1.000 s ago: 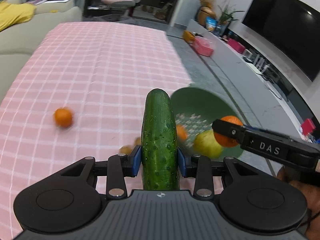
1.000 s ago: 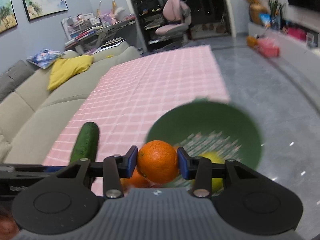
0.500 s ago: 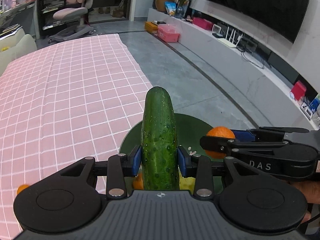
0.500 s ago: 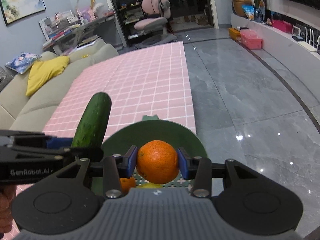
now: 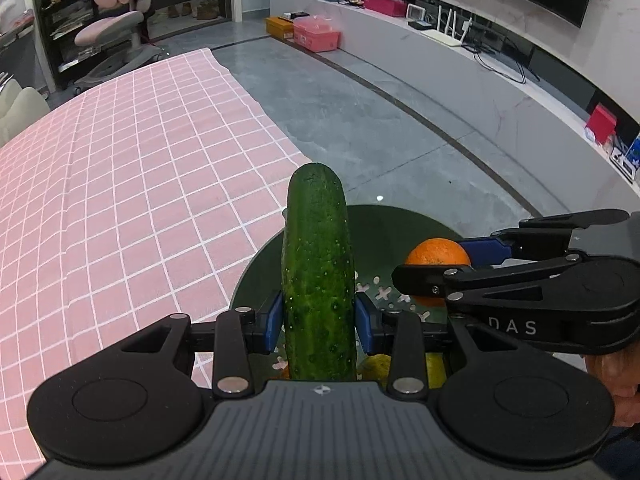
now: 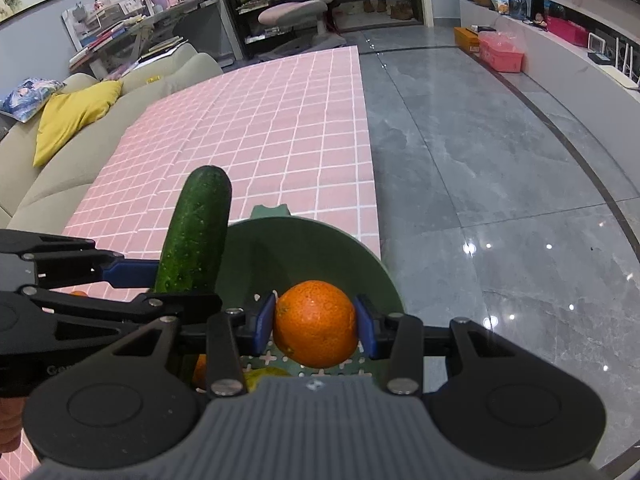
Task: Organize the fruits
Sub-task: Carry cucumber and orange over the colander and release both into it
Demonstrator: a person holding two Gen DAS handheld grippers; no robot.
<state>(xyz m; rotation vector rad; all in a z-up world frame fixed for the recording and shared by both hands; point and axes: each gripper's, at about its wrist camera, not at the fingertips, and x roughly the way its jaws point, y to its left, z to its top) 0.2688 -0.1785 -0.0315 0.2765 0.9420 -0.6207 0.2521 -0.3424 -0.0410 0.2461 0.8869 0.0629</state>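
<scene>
**Both grippers loaded over the green bowl**

Gripping a cucumber (image 5: 319, 264), the left gripper (image 5: 319, 316) has its blue pads pressed on both flanks, jaws only partly apart. Cucumber skin is dark green, glossy and pimpled; it stands upright at lower centre of the left wrist view, its rounded tip up and its lower end cut off behind the grey ribbed gripper body. The right gripper (image 6: 315, 322) clamps an orange (image 6: 315, 323) between its blue pads, jaws likewise narrow. Orange is round with dimpled peel; its underside meets the gripper body at lower centre of the right wrist view.

Directly beneath both sits the green bowl (image 6: 304, 240): smooth, matte, round, with a small tab on its far rim and cross-shaped cutouts in its floor. Contents are largely hidden by the grippers; only slivers of a yellow-green fruit (image 6: 264, 376) and another small orange piece (image 6: 200, 370) show. In the left wrist view the right gripper enters from the right edge, lettered "DAS", with part of a hand (image 5: 612, 384) behind it.

Bowl rests at the near right corner of a pink checked tablecloth (image 6: 260, 128). Farther out: grey polished floor (image 6: 480, 160), beige sofa (image 6: 60, 176) with yellow cushion (image 6: 72, 116) at left, pink storage box (image 6: 500, 54) and pink chair (image 6: 296, 4) at top.
</scene>
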